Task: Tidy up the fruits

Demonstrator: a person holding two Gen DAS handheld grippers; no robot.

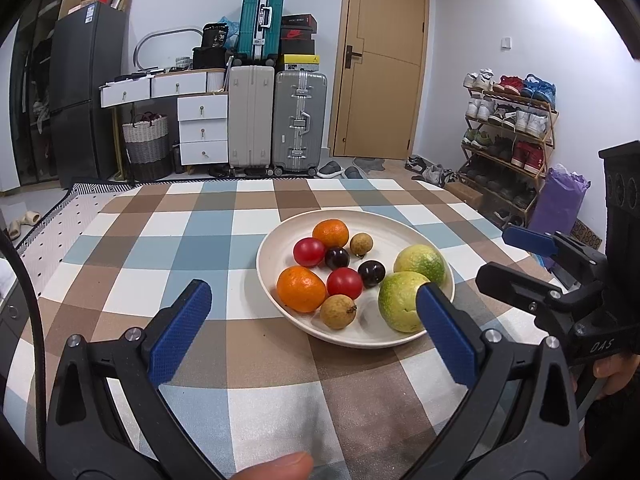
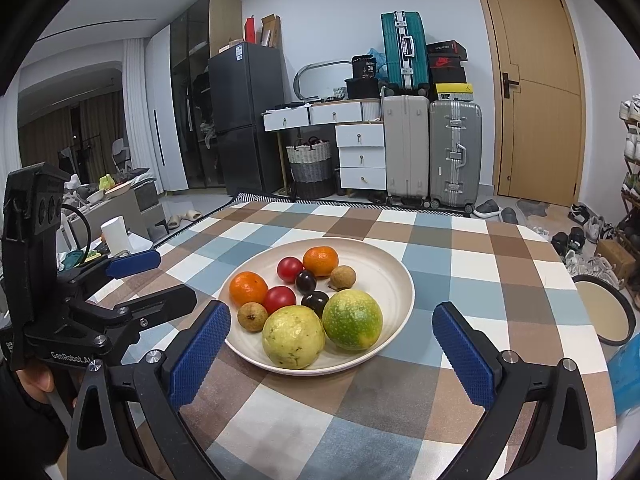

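Right wrist view: my right gripper (image 2: 331, 346) is spread wide with nothing in it, hovering just short of the cream plate (image 2: 394, 280) on the checked tablecloth (image 2: 460, 248). My left gripper (image 1: 314, 322) is spread and empty too. The plate holds two greenish guavas, two mandarins, two cherry tomatoes, two dark plums and two longans. I'd guess the yellow guava (image 2: 293, 337) is firm and heavy, so grab across its middle. The cherry tomatoes (image 2: 279, 299) look squishy and slick, so gentle there.
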